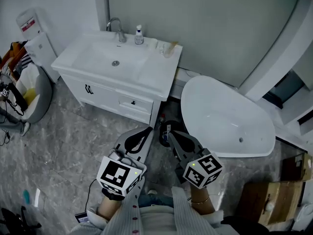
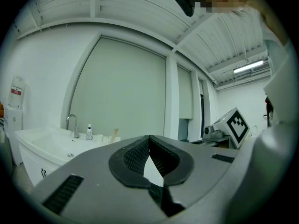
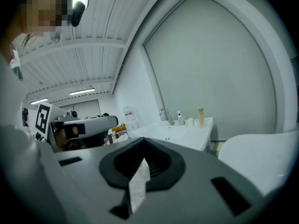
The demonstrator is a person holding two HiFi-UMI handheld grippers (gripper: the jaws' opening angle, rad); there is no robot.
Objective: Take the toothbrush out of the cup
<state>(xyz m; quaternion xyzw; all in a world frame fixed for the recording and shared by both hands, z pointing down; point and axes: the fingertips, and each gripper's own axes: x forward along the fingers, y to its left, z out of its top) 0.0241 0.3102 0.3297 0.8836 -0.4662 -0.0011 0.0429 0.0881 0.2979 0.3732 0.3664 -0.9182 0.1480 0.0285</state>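
**Entry 1.** A white vanity surface (image 1: 146, 77) with an inset basin is being shown against the far wall. A chrome tap (image 1: 116, 29) and a small clear pump bottle (image 1: 139, 35) are being carried at its back edge.

**Entry 2, task's thing.** A pale translucent cup (image 1: 167, 52) is being shown at the back right corner of the surface. The tan, wooden-looking toothbrush (image 1: 173, 45) is being held upright in it.

**Entry 3.** The dark grey left hand-held gripper (image 1: 148, 130) is being carried low over the grey marble floor (image 1: 73, 146), well apart from the cup. Its jaw tips are being pressed together, with nothing between them.

**Entry 4.** The dark grey right hand-held gripper (image 1: 172, 134) is being carried just beside it, fully closed and likewise empty.

**Entry 5.** A white oval bathtub (image 1: 220, 116) is being shown to the right of the surface.

**Handling note, as judged.** The approach is being made and no grasp has yet been taken. The jaws are best opened before arrival. The handle is best pinched above the rim and drawn straight up, while the cup is being steadied by the other hand-held gripper against tipping.
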